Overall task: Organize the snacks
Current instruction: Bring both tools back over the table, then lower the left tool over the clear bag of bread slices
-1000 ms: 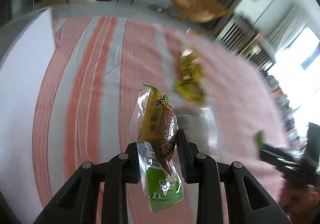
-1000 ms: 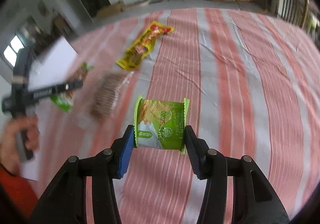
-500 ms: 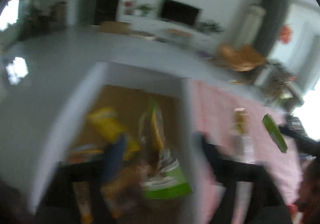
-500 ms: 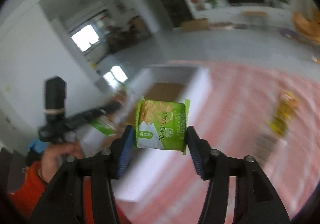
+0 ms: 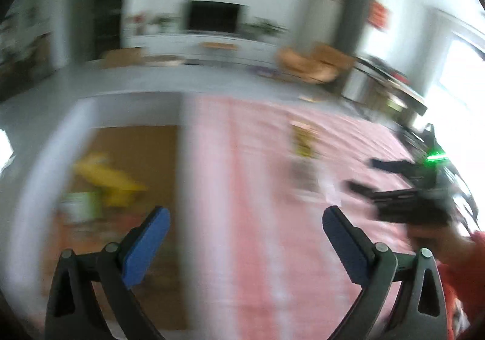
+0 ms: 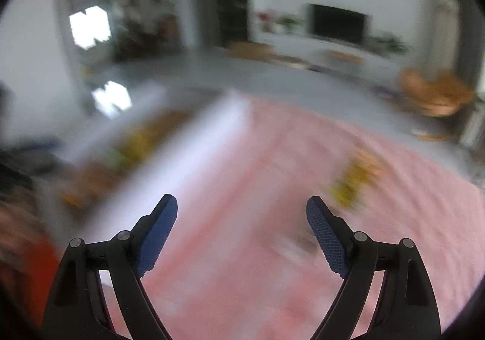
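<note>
Several snack packets (image 5: 100,185) lie blurred inside the white-walled box (image 5: 185,188), a yellow one the plainest among them, with a greenish-white packet just beside it on the box's brown floor; the smear of motion hides what the others are. From the right wrist view the same box (image 6: 194,152) runs slantwise, its white wall nearest, and the packets inside show only as yellow, green and orange patches (image 6: 133,146). Out on the cloth, well apart from the box on its right side, a yellow snack packet (image 5: 303,139) lies alone, with a paler, clear-looking wrapper (image 5: 312,179) just nearer than it; the right wrist view shows that yellow packet (image 6: 354,179) as a blur too. The pink and white striped tablecloth (image 5: 257,249) carries the box and spreads to its right. The left gripper (image 5: 245,218) hangs above the box's right wall with its blue-padded jaws spread wide and nothing between them. The right gripper (image 6: 242,209) hovers over the cloth just right of the box, jaws likewise wide apart and bare; in the left wrist view it (image 5: 363,176) shows dark, farther right of the box, with a green light glowing on it. Beyond the box, across the grey floor, stand a dark television (image 5: 212,17) and an orange-tan chair (image 5: 312,64).
</note>
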`<state>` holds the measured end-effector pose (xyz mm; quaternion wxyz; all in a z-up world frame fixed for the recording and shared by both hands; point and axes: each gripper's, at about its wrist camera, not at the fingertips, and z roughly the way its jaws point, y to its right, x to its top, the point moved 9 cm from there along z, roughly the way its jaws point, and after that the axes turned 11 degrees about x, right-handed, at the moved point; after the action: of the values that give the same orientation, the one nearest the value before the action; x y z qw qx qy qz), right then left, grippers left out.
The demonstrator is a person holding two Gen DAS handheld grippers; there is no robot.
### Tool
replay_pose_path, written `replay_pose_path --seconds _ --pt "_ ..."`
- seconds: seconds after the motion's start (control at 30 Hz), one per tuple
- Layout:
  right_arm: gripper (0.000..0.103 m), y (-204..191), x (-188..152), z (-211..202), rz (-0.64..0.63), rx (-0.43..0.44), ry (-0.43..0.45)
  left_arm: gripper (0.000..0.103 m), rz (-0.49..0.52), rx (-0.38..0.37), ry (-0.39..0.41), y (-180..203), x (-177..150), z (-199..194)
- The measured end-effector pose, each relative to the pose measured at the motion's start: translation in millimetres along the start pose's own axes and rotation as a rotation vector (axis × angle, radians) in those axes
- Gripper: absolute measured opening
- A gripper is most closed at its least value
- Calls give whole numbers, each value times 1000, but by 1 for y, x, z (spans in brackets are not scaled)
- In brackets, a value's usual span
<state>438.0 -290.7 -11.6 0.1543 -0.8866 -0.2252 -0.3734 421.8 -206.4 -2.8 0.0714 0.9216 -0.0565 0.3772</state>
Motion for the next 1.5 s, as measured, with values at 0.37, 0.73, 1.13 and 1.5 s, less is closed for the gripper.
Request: replay_pose_path --seconds 0.37,0.73,1.13,1.5 --pt "89 199 -191 -54 404 -359 -13 103 126 -20 -172 164 -76 164" --pt "93 224 -213 -38 467 -373 -82 103 197 129 -165 177 -70 221" --pt "94 226 -219 -38 475 -372 -81 103 197 129 -163 176 -68 215" --pt "95 226 -219 -38 475 -370 -80 103 275 88 -228 175 -76 208"
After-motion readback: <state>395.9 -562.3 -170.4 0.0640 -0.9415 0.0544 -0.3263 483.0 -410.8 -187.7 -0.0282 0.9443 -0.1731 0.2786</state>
